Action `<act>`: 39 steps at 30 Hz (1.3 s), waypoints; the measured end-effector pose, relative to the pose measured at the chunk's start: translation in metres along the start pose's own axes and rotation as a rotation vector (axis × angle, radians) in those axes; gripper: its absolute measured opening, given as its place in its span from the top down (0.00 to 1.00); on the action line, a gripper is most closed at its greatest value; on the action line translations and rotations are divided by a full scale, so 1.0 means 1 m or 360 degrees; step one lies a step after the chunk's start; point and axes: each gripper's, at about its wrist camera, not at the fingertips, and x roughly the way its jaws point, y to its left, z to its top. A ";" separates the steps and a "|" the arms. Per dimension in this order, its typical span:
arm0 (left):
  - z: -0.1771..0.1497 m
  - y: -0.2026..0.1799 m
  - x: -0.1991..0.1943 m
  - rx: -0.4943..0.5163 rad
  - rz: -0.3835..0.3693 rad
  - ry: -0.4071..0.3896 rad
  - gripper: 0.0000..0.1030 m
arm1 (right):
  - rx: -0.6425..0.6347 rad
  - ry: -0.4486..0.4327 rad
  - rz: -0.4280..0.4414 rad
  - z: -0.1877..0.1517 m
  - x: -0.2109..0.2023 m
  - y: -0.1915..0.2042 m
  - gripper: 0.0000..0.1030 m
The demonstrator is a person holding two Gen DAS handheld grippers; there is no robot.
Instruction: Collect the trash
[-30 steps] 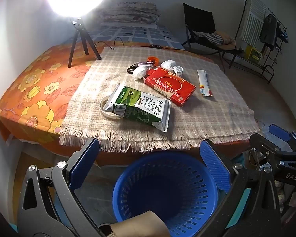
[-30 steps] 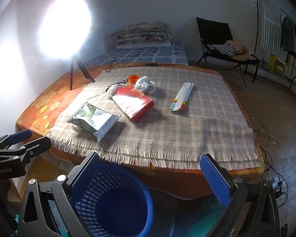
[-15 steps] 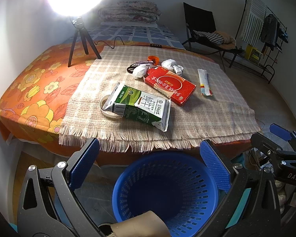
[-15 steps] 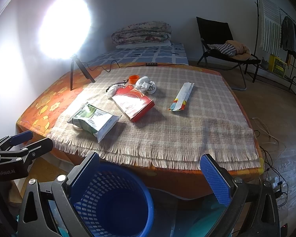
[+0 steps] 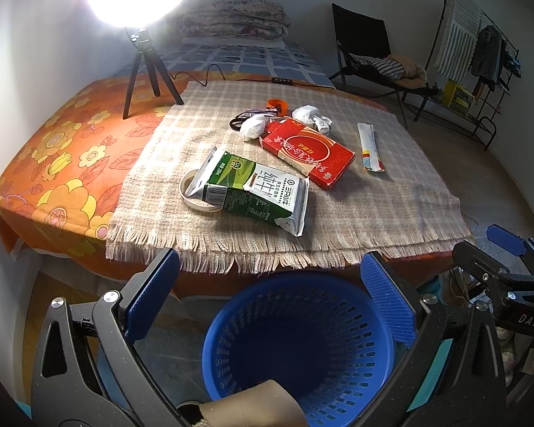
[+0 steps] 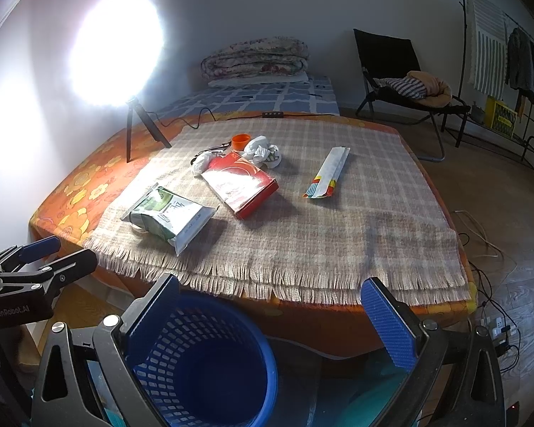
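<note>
A blue plastic basket [image 5: 299, 341] stands on the floor at the table's front edge; it also shows in the right wrist view [image 6: 203, 363]. On the checked cloth lie a green-and-white milk carton [image 5: 252, 192] [image 6: 167, 213], a red flat box [image 5: 308, 153] [image 6: 240, 185], a long white wrapper [image 5: 370, 146] [image 6: 327, 178], crumpled white paper wads [image 5: 311, 115] [image 6: 261, 149] and an orange cap [image 5: 279, 105]. My left gripper [image 5: 267, 295] is open and empty above the basket. My right gripper [image 6: 270, 320] is open and empty, just right of the basket.
A tape ring [image 5: 195, 195] lies under the carton's end. A lamp tripod [image 5: 146, 67] stands at the table's back left, with a cable running right. A black chair [image 6: 402, 78] and a clothes rack [image 6: 498, 53] stand at the right. Cables lie on the floor [image 6: 487, 284].
Both grippers have drifted very slightly; the scene shifts only a little. Nothing was taken hold of or let go.
</note>
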 end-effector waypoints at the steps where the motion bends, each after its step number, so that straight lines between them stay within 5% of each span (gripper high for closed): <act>1: 0.000 0.000 0.000 0.0000 0.0001 0.0002 0.00 | 0.0000 0.0000 0.0000 0.000 0.000 0.000 0.00; 39: -0.011 0.011 0.010 -0.0024 -0.0002 0.0034 0.00 | 0.0028 0.0039 0.0007 -0.006 0.006 0.000 0.00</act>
